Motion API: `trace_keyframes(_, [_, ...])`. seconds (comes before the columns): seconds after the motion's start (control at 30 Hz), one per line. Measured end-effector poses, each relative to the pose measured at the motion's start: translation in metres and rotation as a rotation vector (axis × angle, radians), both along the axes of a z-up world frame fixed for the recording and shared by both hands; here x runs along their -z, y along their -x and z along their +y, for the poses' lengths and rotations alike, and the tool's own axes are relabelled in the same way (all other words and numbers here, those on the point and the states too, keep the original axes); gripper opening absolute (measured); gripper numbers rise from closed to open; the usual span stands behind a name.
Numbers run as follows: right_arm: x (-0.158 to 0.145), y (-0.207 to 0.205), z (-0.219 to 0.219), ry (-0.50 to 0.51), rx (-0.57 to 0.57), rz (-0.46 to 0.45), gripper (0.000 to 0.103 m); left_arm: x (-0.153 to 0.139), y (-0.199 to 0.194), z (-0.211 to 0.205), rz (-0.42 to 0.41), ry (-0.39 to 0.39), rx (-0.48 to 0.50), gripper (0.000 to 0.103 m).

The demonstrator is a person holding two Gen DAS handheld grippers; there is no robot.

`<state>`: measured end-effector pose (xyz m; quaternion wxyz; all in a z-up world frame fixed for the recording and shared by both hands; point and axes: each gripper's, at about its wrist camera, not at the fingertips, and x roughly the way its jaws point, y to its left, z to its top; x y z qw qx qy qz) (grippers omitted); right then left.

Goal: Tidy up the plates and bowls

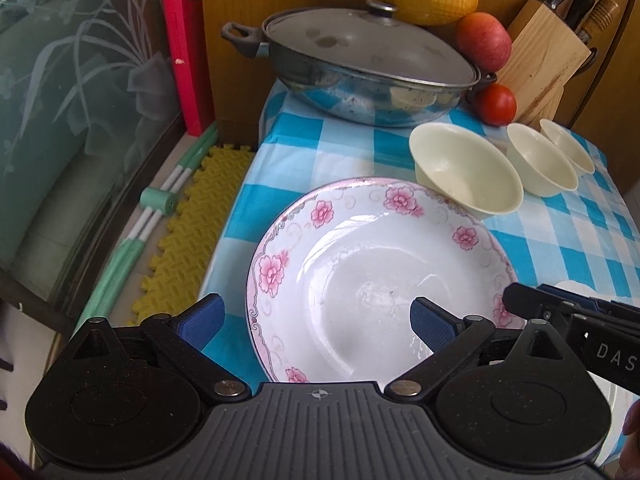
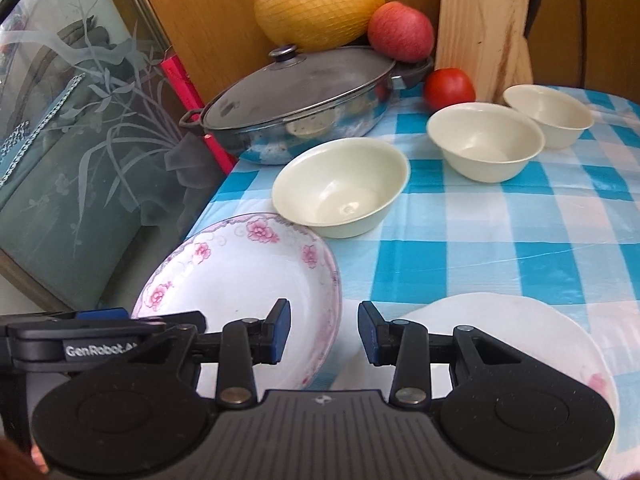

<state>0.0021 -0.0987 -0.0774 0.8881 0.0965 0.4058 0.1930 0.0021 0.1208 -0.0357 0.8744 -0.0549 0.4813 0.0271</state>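
Note:
A white deep plate with pink flowers (image 1: 360, 280) sits near the table's left edge; it also shows in the right wrist view (image 2: 248, 276). My left gripper (image 1: 316, 320) is open, straddling the plate's near left rim. My right gripper (image 2: 324, 332) is open, over the gap between the floral plate and a plain white plate (image 2: 500, 332). The right gripper also shows in the left wrist view (image 1: 516, 300). Three cream bowls stand behind: near (image 2: 340, 188), middle (image 2: 484, 140), far (image 2: 548, 114). In the left wrist view they run to the right: (image 1: 464, 168), (image 1: 540, 160), (image 1: 568, 144).
A lidded steel pot (image 1: 368, 68) stands at the back on the blue checked tablecloth (image 2: 500, 220). A netted pomelo (image 2: 316, 4), an apple (image 2: 400, 30), a tomato (image 2: 448, 88) and a wooden knife block (image 1: 544, 60) line the back. Left of the table are a glass panel (image 1: 72, 80) and yellow mat (image 1: 192, 232).

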Motion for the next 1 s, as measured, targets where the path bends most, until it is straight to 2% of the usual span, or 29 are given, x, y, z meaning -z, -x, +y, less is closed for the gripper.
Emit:
trace_keyframes(0.13, [0.009, -0.009, 0.007, -0.014, -0.027, 0.046, 0.035, 0.01, -0.007, 0.001, 0.05, 0.031, 0.015, 0.099])
trace_keyframes(0.3, [0.014, -0.016, 0.008, 0.001, -0.03, 0.065, 0.025, 0.017, -0.015, 0.002, 0.086, 0.076, 0.023, 0.093])
trace_keyframes(0.47, [0.021, -0.025, 0.003, -0.033, -0.024, 0.105, 0.017, 0.018, -0.023, -0.005, 0.088, 0.014, 0.021, 0.093])
trace_keyframes(0.53, [0.024, -0.028, 0.001, -0.062, -0.022, 0.118, 0.017, 0.019, -0.027, -0.005, 0.089, 0.004, 0.02, 0.092])
trace_keyframes(0.67, [0.023, -0.026, 0.003, -0.047, -0.011, 0.101, 0.017, 0.02, -0.027, -0.009, 0.086, -0.019, 0.03, 0.094])
trace_keyframes(0.83, [0.016, -0.02, 0.004, -0.043, -0.025, 0.071, 0.017, 0.016, -0.021, -0.004, 0.068, 0.008, 0.031, 0.091])
trace_keyframes(1.0, [0.014, -0.01, 0.009, -0.018, -0.061, 0.057, 0.017, 0.011, -0.012, -0.004, 0.03, -0.026, 0.03, 0.09])
